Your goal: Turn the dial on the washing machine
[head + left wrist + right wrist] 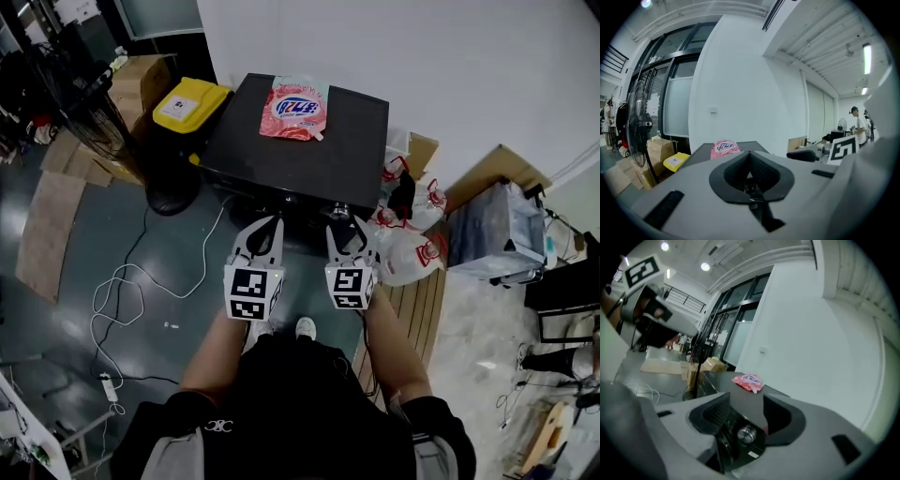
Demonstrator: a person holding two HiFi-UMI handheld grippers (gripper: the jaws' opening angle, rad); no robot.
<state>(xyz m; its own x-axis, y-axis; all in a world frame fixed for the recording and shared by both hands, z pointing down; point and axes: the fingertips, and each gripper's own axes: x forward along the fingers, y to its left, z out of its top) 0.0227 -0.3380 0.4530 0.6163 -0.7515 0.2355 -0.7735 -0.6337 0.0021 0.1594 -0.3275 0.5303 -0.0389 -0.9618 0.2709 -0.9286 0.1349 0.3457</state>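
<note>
The black washing machine (309, 164) stands against the white wall, with a pink detergent pouch (295, 108) lying on its lid. In the right gripper view its silver dial (746, 433) sits on the front panel, between the spread jaws of my right gripper (746, 402); the pads stand clear of it. From the head view, the right gripper (345, 228) is at the machine's front edge. My left gripper (272, 225) hovers beside it to the left, with its jaws together and nothing between them. The left gripper view looks over the lid toward the pouch (724, 148).
A yellow-lidded bin (190, 103), cardboard boxes (136, 80) and a standing fan (89, 117) crowd the machine's left side. Red-and-white plastic bags (408, 248) and a wrapped crate (497, 230) lie to its right. A white cable (117, 291) trails over the floor at left.
</note>
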